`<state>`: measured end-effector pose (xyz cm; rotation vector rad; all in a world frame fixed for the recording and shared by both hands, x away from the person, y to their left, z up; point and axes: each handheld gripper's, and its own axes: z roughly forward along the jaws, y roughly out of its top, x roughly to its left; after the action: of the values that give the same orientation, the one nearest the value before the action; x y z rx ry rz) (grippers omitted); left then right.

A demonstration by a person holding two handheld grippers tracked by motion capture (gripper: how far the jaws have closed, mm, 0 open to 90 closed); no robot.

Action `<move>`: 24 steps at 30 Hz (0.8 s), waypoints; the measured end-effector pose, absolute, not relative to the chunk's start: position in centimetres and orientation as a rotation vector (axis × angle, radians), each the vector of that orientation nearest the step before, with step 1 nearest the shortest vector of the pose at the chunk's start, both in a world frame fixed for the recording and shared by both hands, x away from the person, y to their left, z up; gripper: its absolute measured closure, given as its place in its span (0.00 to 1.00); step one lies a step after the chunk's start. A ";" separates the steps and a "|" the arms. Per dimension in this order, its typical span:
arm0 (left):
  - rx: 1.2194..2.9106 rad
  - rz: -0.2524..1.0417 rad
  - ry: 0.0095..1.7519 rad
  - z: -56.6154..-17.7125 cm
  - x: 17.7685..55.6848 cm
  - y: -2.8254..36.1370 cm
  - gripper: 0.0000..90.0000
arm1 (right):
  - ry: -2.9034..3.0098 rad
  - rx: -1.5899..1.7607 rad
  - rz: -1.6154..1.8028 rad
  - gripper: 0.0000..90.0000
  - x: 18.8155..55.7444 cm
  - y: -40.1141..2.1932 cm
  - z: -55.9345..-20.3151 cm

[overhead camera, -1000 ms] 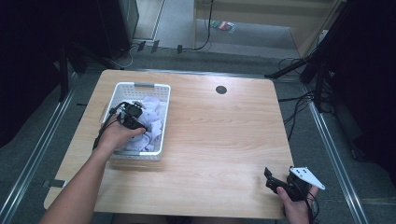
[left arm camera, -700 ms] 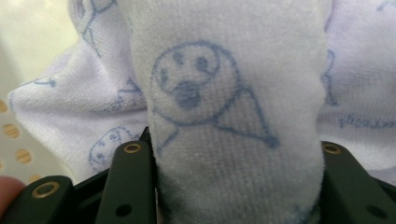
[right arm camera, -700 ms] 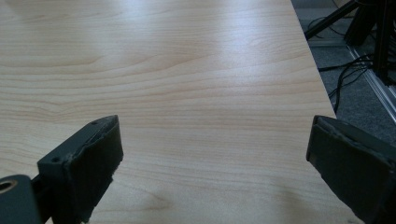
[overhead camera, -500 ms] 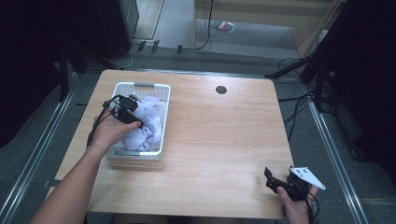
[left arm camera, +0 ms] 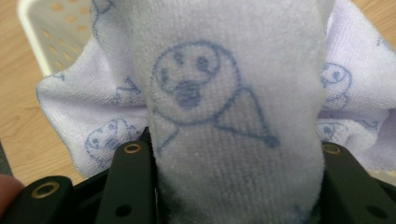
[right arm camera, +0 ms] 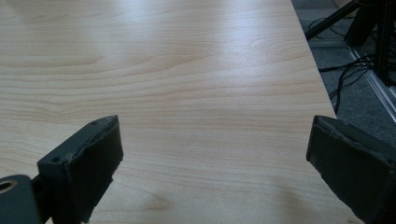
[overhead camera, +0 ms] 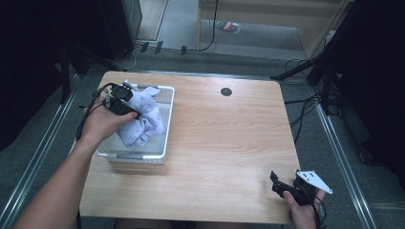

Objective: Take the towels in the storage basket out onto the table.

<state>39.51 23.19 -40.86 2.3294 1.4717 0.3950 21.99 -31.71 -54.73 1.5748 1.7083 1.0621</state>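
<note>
Towel gripped over the basket

The left gripper (overhead camera: 125, 99) clamps the towel (overhead camera: 143, 119) above the basket (overhead camera: 168, 119); the right gripper (overhead camera: 286, 186) has wide, empty jaws over the surface (overhead camera: 229, 138).

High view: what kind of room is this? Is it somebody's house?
Probably not a house; it looks like a lab or workshop set up for recording. A plain wooden table stands between metal rails on grey carpet, loose cables trail over the floor, and dark stands ring the table.
</note>
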 end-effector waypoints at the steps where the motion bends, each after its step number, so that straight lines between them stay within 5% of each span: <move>1: 2.329 0.407 1.469 -40.2 39.5 23.2 0.59 | 1.709 1.570 1.062 0.04 22.0 -31.7 -54.7; 24: 2.349 0.498 1.364 -34.0 39.2 19.8 0.58 | 1.712 1.569 1.056 0.04 22.0 -31.7 -54.7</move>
<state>39.21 19.77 -34.00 2.3485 1.3642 0.4981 22.00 -31.67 -54.73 1.5693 1.7115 1.0557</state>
